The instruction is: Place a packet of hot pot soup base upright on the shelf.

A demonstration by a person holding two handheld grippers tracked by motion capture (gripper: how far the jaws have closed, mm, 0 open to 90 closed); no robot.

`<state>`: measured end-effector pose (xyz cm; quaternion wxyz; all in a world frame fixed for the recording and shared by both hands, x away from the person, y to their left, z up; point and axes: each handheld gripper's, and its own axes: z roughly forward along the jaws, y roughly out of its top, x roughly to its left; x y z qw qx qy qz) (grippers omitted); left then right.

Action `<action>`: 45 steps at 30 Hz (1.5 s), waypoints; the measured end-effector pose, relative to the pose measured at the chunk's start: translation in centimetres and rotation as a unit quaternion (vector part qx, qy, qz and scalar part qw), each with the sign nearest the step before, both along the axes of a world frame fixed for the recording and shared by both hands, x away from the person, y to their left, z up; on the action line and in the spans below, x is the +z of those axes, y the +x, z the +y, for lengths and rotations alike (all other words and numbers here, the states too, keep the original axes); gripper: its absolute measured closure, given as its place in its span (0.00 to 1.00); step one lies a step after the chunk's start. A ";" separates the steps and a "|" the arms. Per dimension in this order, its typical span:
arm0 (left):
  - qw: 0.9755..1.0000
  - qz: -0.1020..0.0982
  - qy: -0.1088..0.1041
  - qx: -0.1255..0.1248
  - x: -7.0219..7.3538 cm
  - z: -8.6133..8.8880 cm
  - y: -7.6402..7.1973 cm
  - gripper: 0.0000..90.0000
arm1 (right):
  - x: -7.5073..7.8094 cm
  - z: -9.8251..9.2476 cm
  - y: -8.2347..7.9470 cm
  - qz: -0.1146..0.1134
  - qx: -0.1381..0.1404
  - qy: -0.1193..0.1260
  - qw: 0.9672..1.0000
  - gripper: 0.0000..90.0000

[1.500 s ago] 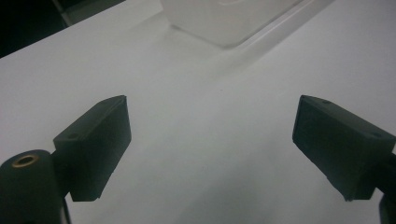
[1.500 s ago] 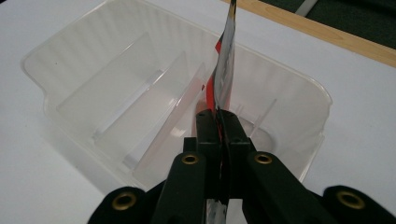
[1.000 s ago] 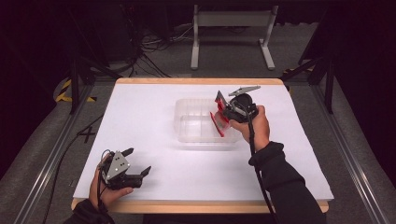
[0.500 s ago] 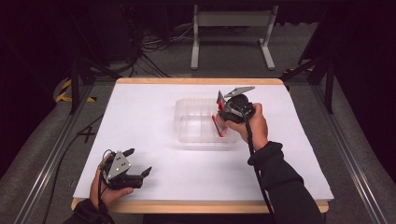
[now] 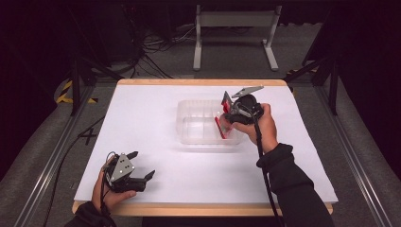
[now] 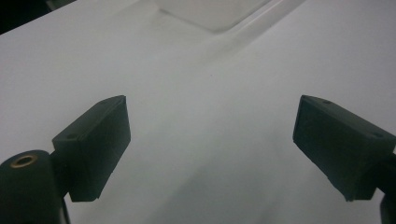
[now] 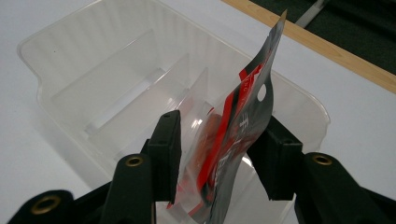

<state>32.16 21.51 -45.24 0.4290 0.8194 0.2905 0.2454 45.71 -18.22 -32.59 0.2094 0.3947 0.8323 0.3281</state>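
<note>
Now right hand-held gripper (image 7: 217,154) pinches red packet (image 7: 233,135) over, perhaps inside, clear tray (image 7: 93,56).

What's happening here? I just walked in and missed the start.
A person works at a white table with a gripper in each hand. The right gripper pinches a red and black packet and holds it upright over the near right part of a clear divided tray. The tray's other compartments look empty. The left gripper sits open near the table's front left corner, holding nothing.
</note>
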 end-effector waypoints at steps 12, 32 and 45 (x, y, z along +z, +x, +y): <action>1.000 0.006 0.002 -0.004 -0.1 -0.4 0.0 0.13 | 0.6 -0.8 -0.8 -0.011 0.007 -0.003 1.000 0.56; 1.000 0.012 0.008 -0.018 -0.2 -0.7 0.2 0.13 | 1.1 -3.6 -3.1 -0.043 0.027 -0.035 0.998 0.50; 1.000 0.014 0.009 -0.015 -0.2 -0.8 0.2 0.13 | 0.8 -5.3 -4.4 -0.054 0.036 -0.060 0.996 0.45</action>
